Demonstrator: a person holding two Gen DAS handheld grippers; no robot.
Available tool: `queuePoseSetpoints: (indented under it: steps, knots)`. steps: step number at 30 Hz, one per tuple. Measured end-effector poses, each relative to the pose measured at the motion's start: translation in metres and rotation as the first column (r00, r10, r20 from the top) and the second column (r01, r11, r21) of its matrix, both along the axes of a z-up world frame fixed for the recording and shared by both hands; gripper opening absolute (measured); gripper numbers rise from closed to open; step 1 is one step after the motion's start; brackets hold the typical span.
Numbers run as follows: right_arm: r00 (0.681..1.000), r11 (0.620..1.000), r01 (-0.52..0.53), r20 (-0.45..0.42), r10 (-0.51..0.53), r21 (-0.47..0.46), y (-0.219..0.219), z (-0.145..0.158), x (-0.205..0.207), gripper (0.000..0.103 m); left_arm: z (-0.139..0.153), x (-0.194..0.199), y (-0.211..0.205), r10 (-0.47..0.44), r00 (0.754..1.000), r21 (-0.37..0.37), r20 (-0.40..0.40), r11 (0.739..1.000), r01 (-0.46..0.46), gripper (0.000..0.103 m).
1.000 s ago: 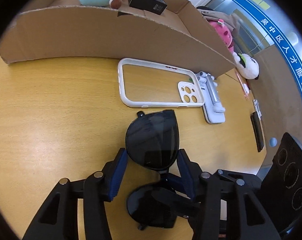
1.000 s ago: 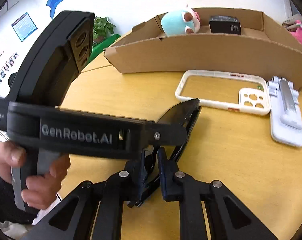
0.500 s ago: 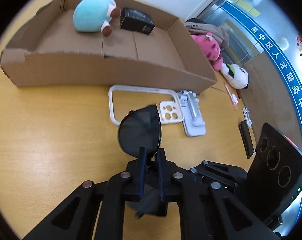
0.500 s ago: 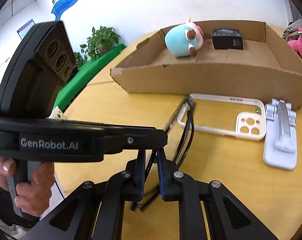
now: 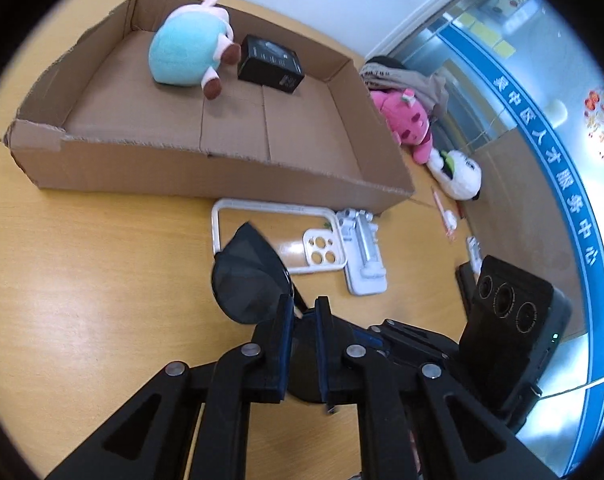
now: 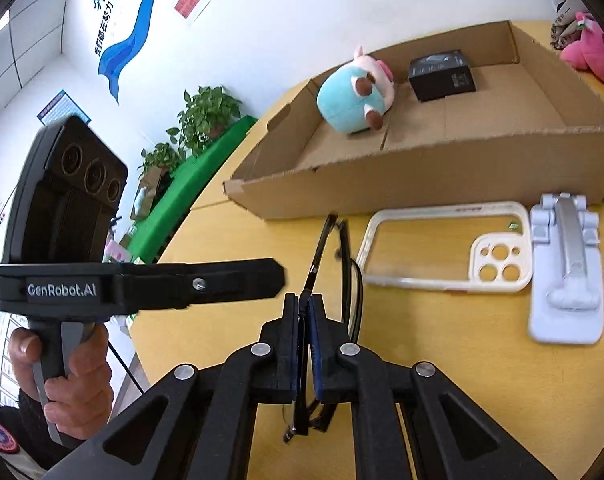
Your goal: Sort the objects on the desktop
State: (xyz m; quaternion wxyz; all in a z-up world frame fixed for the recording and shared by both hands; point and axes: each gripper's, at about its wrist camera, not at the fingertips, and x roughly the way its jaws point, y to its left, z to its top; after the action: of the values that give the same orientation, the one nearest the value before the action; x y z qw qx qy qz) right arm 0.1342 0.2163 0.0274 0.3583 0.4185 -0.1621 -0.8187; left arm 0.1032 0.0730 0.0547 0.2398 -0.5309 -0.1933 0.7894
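Observation:
Black sunglasses [image 5: 248, 280] are held above the yellow table [image 5: 82, 280], edge-on in the right wrist view [image 6: 334, 256]. My left gripper [image 5: 302, 310] is shut on the sunglasses near the bridge. My right gripper [image 6: 304, 312] is shut on the same sunglasses from the side. A cardboard tray [image 5: 206, 168] lies beyond, holding a teal plush toy [image 5: 190, 56] and a black box [image 5: 271, 65]. A white phone case [image 5: 280, 236] and a white phone stand [image 5: 364, 256] lie on the table in front of the tray.
A pink plush [image 5: 406, 118] and a white plush [image 5: 458, 174] lie to the right of the tray. A pen [image 5: 444, 212] and a dark phone [image 5: 464, 280] lie at the table's right edge. Potted plants [image 6: 202, 116] stand off the table to the left.
The left gripper closed on the sunglasses, and both grippers lifted them off the table. The views now look down into the tray from higher up.

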Motion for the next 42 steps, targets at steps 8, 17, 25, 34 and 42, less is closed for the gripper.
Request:
queuePoseSetpoints:
  steps: [8,17,25,34,42]
  knots:
    - [0.996,0.999,0.04,0.082,-0.038,-0.017,0.017,-0.019,-0.009,0.006,-0.083,-0.017,-0.01,-0.045,0.96,0.159,0.275,0.987,0.0,0.049]
    - [0.981,0.993,0.102,0.173,-0.089,-0.067,0.045,-0.038,-0.007,0.006,-0.099,-0.021,0.002,-0.092,0.967,0.416,0.238,0.909,-0.016,0.005]
    - [0.979,0.997,0.028,0.204,-0.014,-0.066,0.029,-0.044,-0.005,0.006,-0.067,-0.02,0.003,-0.128,0.989,0.517,0.081,0.853,0.068,0.005]
    - [0.997,0.986,0.032,0.059,-0.042,0.162,0.016,-0.017,0.01,0.091,-0.083,-0.039,-0.007,-0.079,0.982,0.331,0.172,0.943,0.018,0.065]
    - [0.998,0.94,0.047,-0.053,-0.031,0.338,0.023,-0.007,0.01,0.091,-0.1,-0.044,0.004,-0.092,0.969,0.338,0.227,0.941,0.01,0.066]
